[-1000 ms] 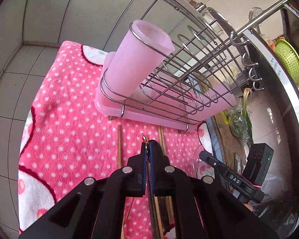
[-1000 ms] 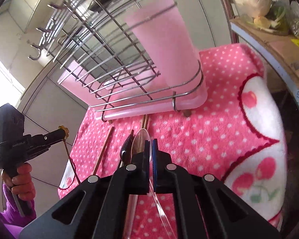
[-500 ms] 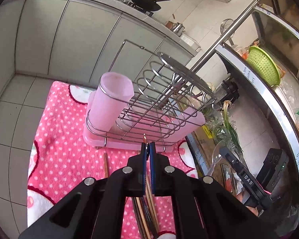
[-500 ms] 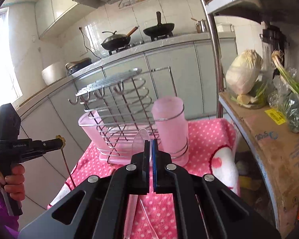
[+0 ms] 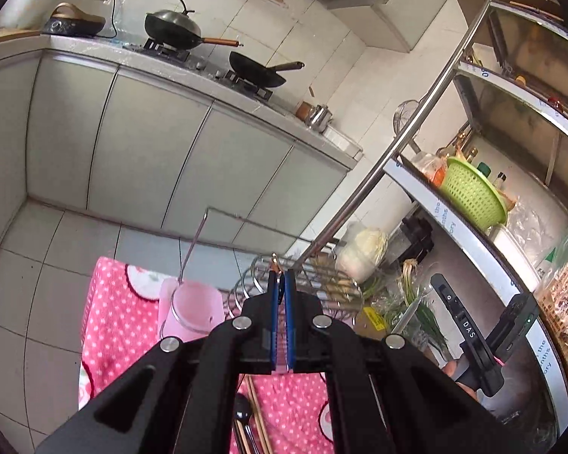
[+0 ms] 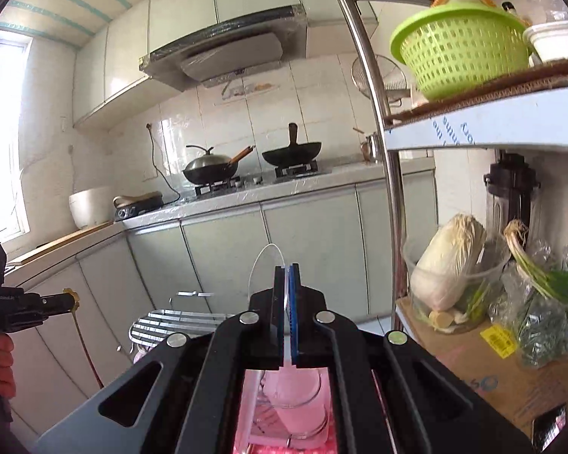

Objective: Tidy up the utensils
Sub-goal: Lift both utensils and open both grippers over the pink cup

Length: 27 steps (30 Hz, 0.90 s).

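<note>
Above the pink polka-dot cloth (image 5: 121, 317), both grippers are raised over the wire dish rack (image 5: 306, 283). Left gripper (image 5: 280, 283): jaws pinched nearly together on a thin chopstick (image 5: 274, 263), whose copper-coloured tip pokes out just past the fingertips at 12 o'clock. In the right wrist view the same tool shows at 9 o'clock, with the stick hanging down from its nose (image 6: 83, 340).

Right gripper (image 6: 287, 276): jaws closed on a clear plastic spoon (image 6: 269, 261), bowl sticking up past the tips at 11 o'clock, handle running back between the blue pads (image 6: 293, 302).

Pink utensil cup (image 5: 193, 306) sits in the rack's wire ring at 9 o'clock of the left gripper tips; in the right wrist view it lies directly under the right gripper at 6 o'clock (image 6: 299, 397).

More utensils lie on the cloth at 6 o'clock in the left view: a dark spoon (image 5: 242, 412) and wooden chopsticks (image 5: 257, 412) beside it.

Background: two woks on the stove (image 5: 174, 32), green basket (image 5: 473, 193) on the metal shelf at 3 o'clock, cabbage (image 6: 450, 268) below.
</note>
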Available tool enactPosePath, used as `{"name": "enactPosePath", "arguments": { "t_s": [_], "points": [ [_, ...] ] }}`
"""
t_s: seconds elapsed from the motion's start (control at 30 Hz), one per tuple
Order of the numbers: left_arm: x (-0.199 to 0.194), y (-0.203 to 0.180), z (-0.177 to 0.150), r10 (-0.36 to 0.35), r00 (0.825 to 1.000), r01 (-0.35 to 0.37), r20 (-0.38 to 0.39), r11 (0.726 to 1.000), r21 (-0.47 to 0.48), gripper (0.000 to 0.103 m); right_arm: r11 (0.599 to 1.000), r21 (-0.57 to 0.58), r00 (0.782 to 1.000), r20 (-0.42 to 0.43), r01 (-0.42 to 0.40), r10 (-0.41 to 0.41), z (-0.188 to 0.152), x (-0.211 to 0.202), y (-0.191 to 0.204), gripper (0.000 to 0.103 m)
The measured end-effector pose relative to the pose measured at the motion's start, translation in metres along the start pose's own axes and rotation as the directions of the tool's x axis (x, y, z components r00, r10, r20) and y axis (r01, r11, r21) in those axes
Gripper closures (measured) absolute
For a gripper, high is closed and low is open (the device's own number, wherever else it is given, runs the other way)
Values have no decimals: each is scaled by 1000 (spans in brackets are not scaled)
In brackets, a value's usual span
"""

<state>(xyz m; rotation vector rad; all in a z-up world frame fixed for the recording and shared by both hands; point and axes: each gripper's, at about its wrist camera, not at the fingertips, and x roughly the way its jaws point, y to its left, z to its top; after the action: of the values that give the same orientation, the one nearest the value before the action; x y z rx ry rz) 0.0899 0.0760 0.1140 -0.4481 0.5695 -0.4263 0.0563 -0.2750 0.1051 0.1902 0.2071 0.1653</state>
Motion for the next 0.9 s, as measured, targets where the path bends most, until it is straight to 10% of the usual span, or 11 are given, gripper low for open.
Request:
{"name": "enactPosePath", "arguments": {
  "t_s": [0.47,0.9],
  "points": [
    [49,20,57,25,993,-30,117,998,46,101,989,-107,993,70,103,-96,7,67,-9,101],
    [114,73,6,70,993,-77,-91,995,-68,101,996,-71,983,-175,45,-56,-61,99,-11,101]
  ]
}}
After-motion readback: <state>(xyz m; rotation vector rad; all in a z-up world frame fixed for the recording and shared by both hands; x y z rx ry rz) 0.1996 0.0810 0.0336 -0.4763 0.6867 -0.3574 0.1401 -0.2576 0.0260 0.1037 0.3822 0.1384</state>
